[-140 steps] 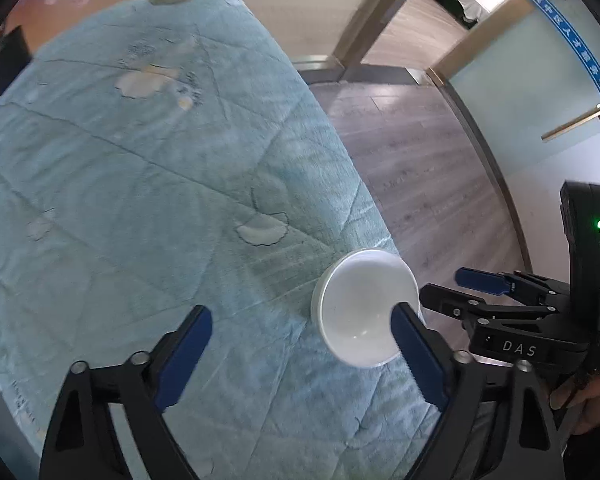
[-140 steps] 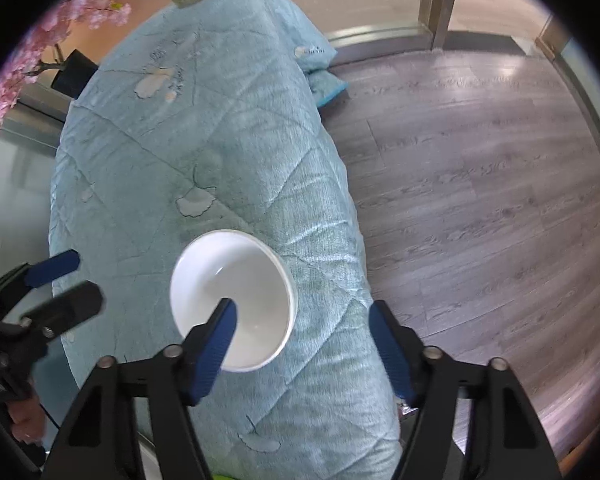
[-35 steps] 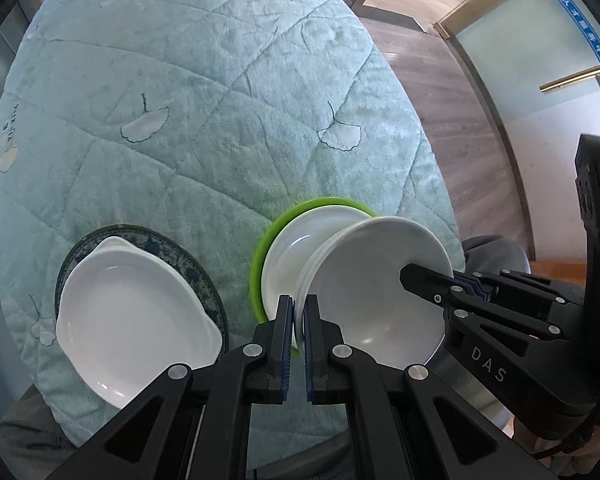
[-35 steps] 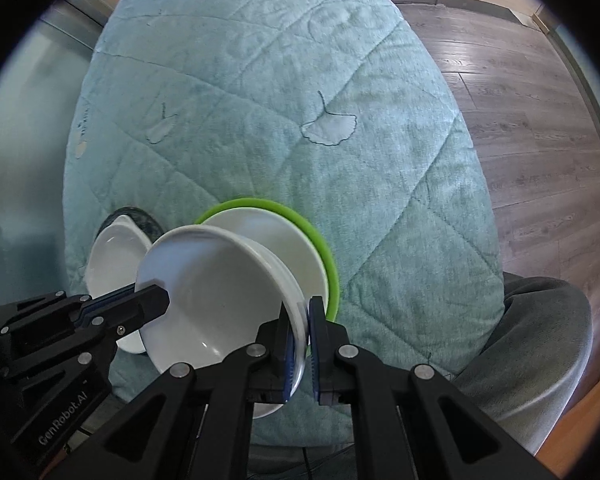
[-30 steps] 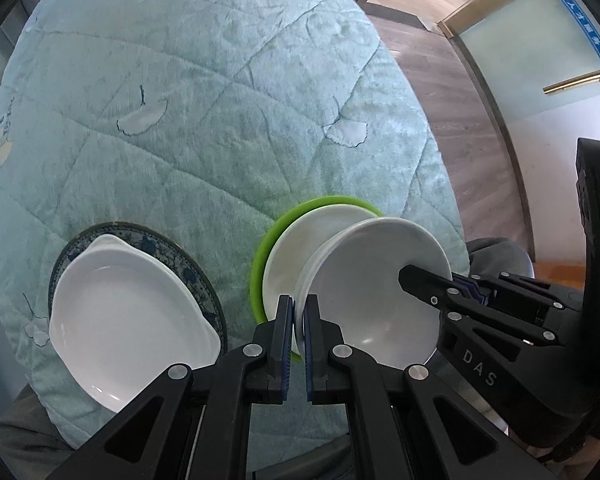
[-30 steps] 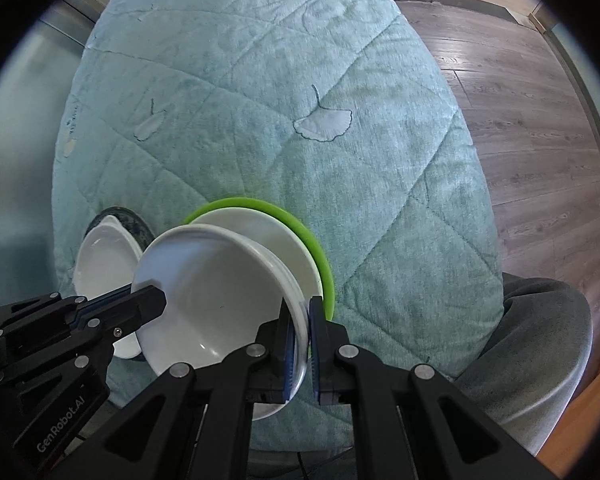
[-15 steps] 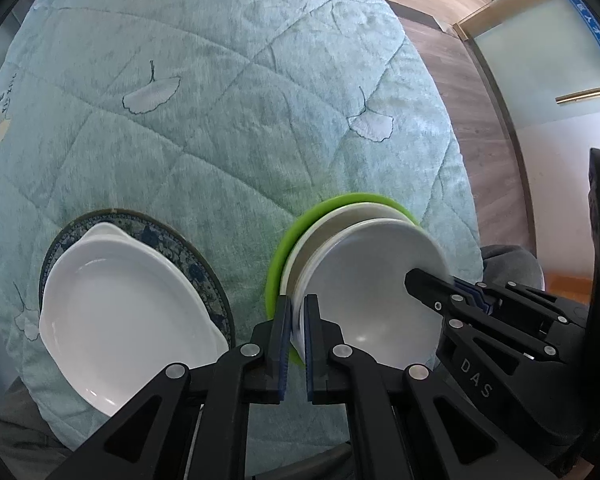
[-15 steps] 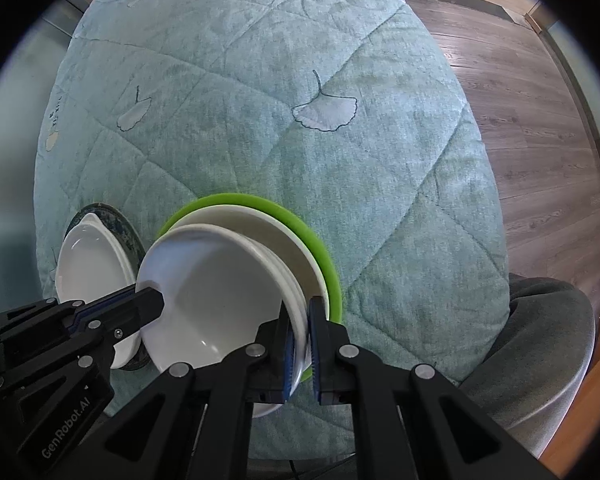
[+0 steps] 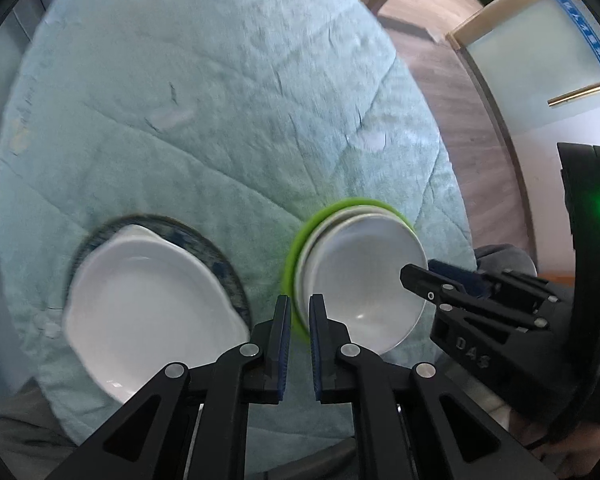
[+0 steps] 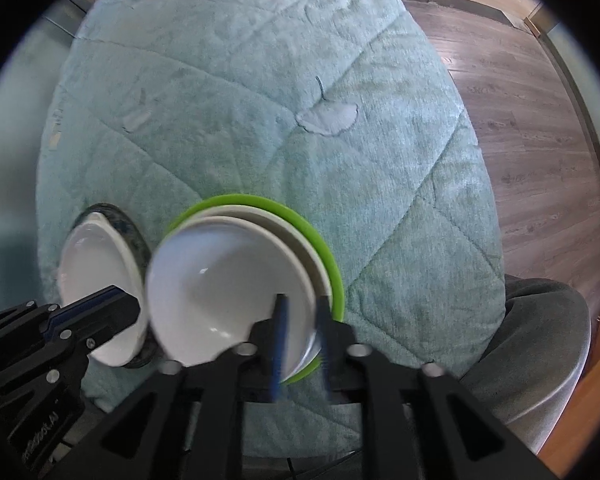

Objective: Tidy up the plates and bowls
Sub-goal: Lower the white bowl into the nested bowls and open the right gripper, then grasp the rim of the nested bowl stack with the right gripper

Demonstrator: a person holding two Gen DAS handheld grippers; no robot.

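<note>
Quilted teal cloth (image 9: 228, 128) covers the table, stitched in diagonal lines, with pale leaf appliqués (image 10: 327, 117) (stems dark). Grey-brown wood plank floor (image 10: 532, 136) to the right. Frosted glass panel (image 9: 540, 64) with blue strip beyond. Grey upholstered seat (image 10: 540, 344) at table edge.

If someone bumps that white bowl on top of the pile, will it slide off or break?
The white bowl looks glossy and hard, so it is probably slippery and could chip if dropped. It sits nested in a white dish on a green plate, so a small bump would likely just rock it.
</note>
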